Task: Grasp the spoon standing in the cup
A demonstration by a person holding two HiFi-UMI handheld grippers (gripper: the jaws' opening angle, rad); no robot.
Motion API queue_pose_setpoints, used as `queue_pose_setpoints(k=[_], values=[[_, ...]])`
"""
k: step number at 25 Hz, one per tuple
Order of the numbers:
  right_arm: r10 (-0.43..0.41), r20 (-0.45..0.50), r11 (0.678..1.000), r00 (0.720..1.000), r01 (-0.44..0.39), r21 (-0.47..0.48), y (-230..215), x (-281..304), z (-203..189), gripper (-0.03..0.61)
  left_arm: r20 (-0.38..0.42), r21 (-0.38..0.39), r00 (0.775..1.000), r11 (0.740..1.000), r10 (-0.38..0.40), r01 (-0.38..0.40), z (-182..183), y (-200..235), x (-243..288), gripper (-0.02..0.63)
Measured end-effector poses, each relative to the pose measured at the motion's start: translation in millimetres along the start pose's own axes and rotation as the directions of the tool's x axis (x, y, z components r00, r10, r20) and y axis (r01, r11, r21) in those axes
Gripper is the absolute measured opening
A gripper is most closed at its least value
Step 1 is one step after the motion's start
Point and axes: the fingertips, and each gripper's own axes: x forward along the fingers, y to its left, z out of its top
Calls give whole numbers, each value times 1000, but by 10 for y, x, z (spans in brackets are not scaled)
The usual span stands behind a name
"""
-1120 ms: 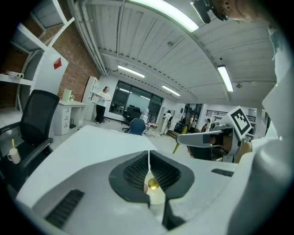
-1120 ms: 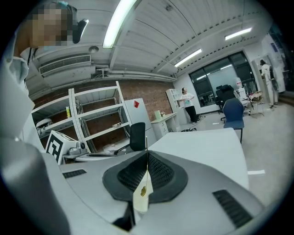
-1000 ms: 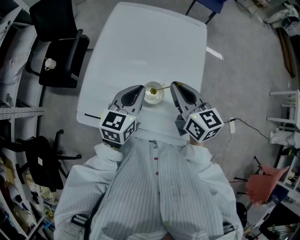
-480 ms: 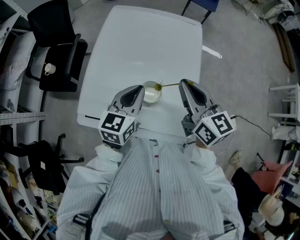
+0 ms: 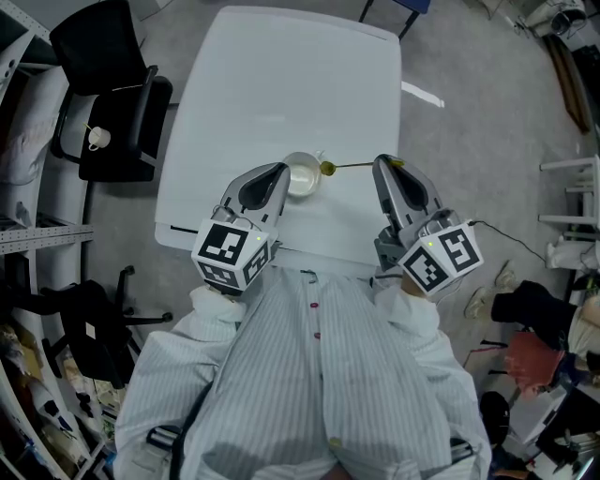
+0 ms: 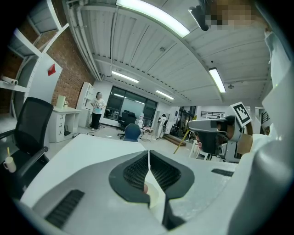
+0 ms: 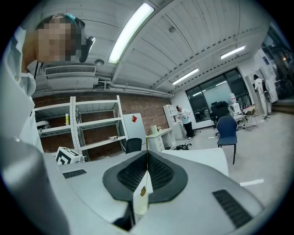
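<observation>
A white cup (image 5: 302,176) stands near the front edge of the white table (image 5: 291,84). My left gripper (image 5: 280,172) reaches it from the left. Its jaws are shut on the cup's left rim, which shows as a thin white strip between the pads (image 6: 138,172). My right gripper (image 5: 387,161) is shut on the end of a thin gold spoon (image 5: 330,168). The spoon lies almost level, with its bowl just outside the cup's right rim. In the right gripper view the handle (image 7: 143,192) shows as a gold line pinched between the pads.
Left of the table is a black office chair (image 5: 117,98) with a small white cup (image 5: 97,137) on its seat. A blue chair (image 5: 398,7) stands at the far end. Shelving (image 5: 23,234) lines the left side, and a cable (image 5: 502,246) runs over the floor at right.
My right gripper has moved to the right with the spoon, and the spoon's bowl has come out of the cup to just past its right rim. The left gripper has stayed at the cup.
</observation>
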Motion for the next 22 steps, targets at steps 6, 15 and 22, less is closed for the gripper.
queue_pose_setpoints(k=[6, 15, 22], values=[[1, 2, 1000, 1000, -1, 1, -11, -32, -14, 11, 3, 5, 1000, 1000, -7, 7, 3, -40, 10, 17], [22, -6, 1000, 1000, -22, -1, 37, -8, -19, 11, 5, 2, 1000, 1000, -15, 15, 21, -55, -3, 17], [41, -21, 999, 999, -41, 1, 71, 21, -24, 11, 4, -17, 999, 999, -42, 42, 67, -63, -26, 17]])
